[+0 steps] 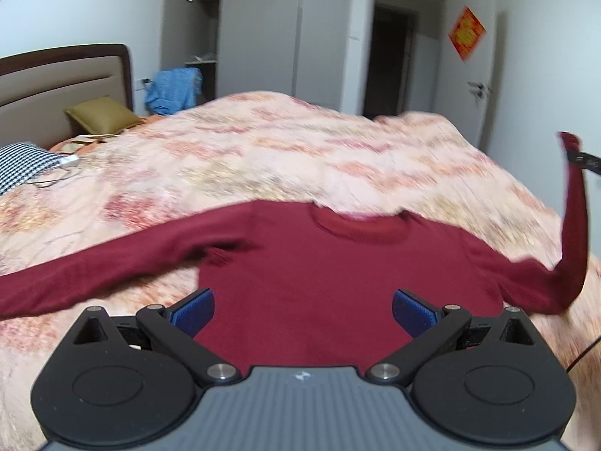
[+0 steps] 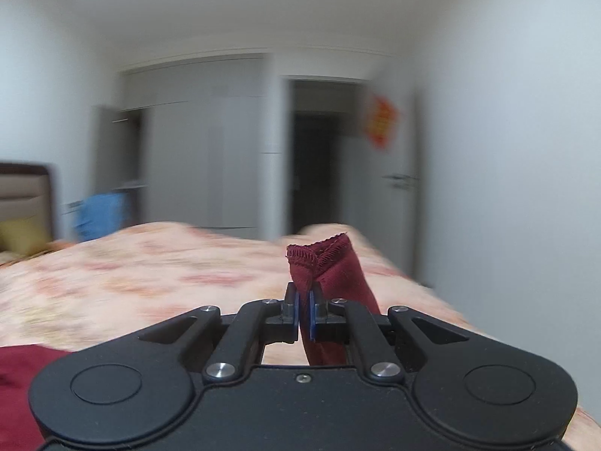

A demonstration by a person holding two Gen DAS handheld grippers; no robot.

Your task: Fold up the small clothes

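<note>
Dark red long-sleeved top (image 1: 330, 263) lies flat on the bed's floral quilt (image 1: 263, 143), neckline away from me, body spread directly beyond my left claw (image 1: 302, 310). Left claw stands wide, blue pads apart, nothing between them, hovering above the hem area. Right claw (image 2: 304, 312) is pinched tight on the cuff of the right sleeve (image 2: 326, 267); in the left view that sleeve (image 1: 574, 225) rises clear of the quilt at the far right edge, so the lift is underway. Judgement: step in hand is sleeve fold 1 of 2. To do it well I should carry the cuff across in a low arc toward the opposite shoulder, keeping the cloth lightly taut so the crease falls along the body seam, not diagonally. Left claw could press the torso near the right armpit to stop the body dragging. Release only once the sleeve lies flat. Both views are blurred, so go slower.
</note>
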